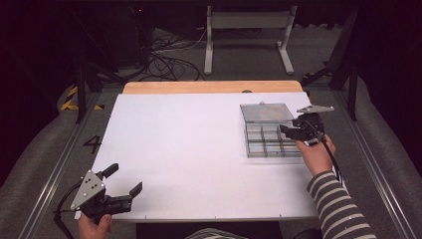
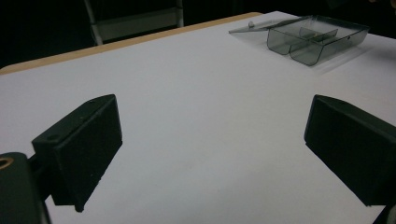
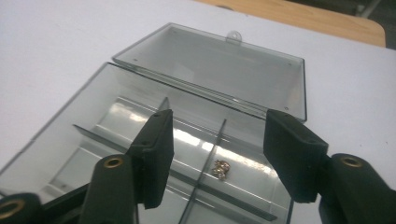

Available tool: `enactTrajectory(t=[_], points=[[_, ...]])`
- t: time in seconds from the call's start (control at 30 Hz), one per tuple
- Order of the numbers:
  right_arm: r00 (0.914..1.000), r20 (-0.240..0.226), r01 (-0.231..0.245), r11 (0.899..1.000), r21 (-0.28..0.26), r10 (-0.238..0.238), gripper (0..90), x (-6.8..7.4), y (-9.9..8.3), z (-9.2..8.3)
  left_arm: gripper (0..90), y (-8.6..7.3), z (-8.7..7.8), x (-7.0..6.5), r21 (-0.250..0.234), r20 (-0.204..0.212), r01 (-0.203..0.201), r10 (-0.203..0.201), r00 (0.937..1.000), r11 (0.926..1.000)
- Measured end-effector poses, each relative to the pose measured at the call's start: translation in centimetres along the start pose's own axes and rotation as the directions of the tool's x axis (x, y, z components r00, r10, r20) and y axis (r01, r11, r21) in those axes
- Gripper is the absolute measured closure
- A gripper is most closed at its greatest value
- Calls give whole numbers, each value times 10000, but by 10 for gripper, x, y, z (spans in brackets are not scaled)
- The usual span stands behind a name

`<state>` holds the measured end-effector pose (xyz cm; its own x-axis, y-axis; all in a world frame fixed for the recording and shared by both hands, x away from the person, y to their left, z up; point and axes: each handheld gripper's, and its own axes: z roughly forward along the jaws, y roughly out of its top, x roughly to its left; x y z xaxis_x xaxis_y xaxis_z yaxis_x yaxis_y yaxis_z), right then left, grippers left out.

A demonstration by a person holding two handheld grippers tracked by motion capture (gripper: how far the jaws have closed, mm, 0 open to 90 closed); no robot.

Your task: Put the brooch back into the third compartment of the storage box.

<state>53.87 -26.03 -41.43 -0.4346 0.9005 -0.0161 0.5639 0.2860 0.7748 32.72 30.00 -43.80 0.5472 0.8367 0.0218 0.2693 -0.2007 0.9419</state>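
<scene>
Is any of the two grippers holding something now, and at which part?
Nothing is held. The right gripper is open above the clear box; a small gold piece lies inside. The left gripper is open too.

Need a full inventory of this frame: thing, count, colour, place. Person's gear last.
Clear smoky plastic compartment box: 1, grey-tinted, right part of the sheet, lid open.
Hinged clear lid: 1, grey-tinted, laid flat behind the box.
Small gold metal piece: 1, gold, lying in one compartment between the right jaws, not gripped.
White sheet: 1, white, covers most of the table.
Wooden table edge: 1, light wood, far side.
Metal frame stand: 1, pale grey, on the floor beyond the table.
Cables: a tangle, black, on the floor beyond the table.
Left gripper: 1, black, near left corner, jaws wide open, nothing between them.
Right gripper: 1, black, over the box, jaws open.
Striped sleeve: 1, dark and white, lower right.
</scene>
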Motion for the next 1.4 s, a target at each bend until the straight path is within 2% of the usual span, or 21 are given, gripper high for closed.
enactTrajectory(t=[0.1, 0.27, 0.63, 0.73, 0.9, 1.1, 1.37, 1.4], points=[[9996, -286, 74, 9998, -169, -79, 375, 3, 1, -7, 48, 0, 0, 0, 1, -12, 15, -15, 10000, 10000], [9986, -475, 202, 9991, -376, -220, 318, 8, 1, -17, 48, 0, 0, -1, 4, 1, 31, -31, 10000, 10000], [9939, -845, 620, 9921, -1095, -714, 252, 18, 3, -37, 48, 0, 0, -1, -14, -13, -11, 11, 10000, 10000], [9910, -1078, 658, 9895, -1288, -799, 223, 20, 1, -44, 48, 0, 0, -1, -11, -15, -12, 12, 10000, 10000], [9803, -1590, 895, 9814, -1696, -1168, 173, 27, -3, -56, 48, 0, 0, -1, 2, -6, 27, -26, 10000, 10000], [9615, -2167, 1261, 9721, -1979, -1688, 98, 37, -9, -66, 48, 0, 1, -2, -11, 3, 6, -6, 10000, 10000], [9359, -2936, 1248, 9626, -2405, -1946, 80, 44, -25, -74, 48, 0, 0, -1, -2, -20, 42, -42, 10000, 10000], [9364, -2912, 1282, 9633, -2360, -1959, 78, 45, -27, -73, 48, 0, 0, -1, -11, -31, 27, -28, 10000, 10000]])
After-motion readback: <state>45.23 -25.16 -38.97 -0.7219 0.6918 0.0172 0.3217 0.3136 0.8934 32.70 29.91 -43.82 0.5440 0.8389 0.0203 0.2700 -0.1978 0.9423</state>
